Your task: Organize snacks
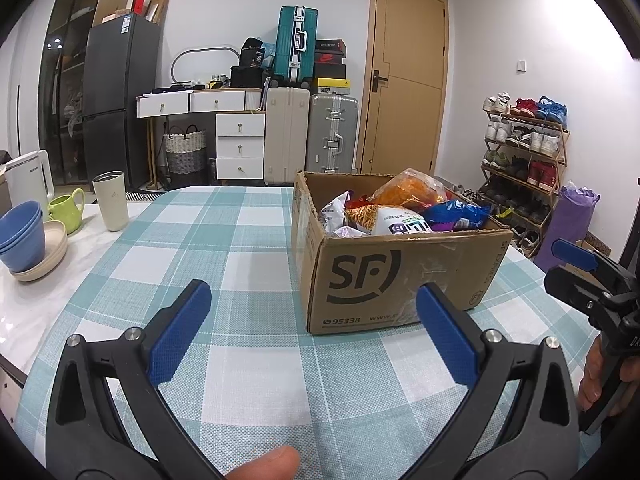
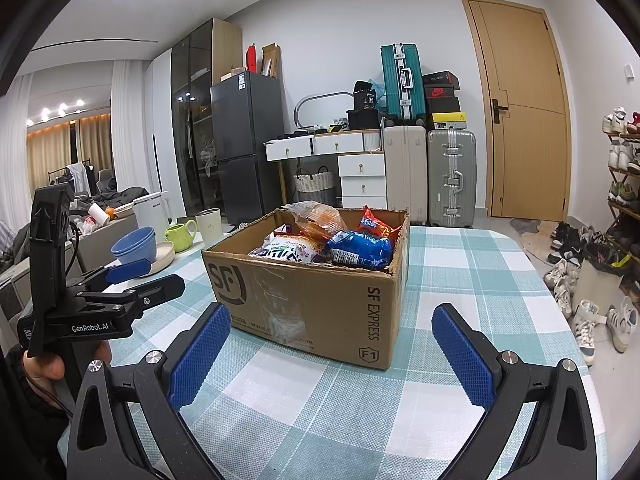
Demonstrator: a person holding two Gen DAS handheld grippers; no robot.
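Both tools (image 1: 312,332) (image 2: 332,344) apparently spread, empty

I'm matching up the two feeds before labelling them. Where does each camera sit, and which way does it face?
Left wrist: on the left gripper, low over the checked tablecloth, facing the cardboard box ahead to its right; a fingertip and the right gripper show.
Right wrist: on the right gripper, facing the box's corner; the left gripper and its hand show.
Shared: box, snack bags, suitcases, door.
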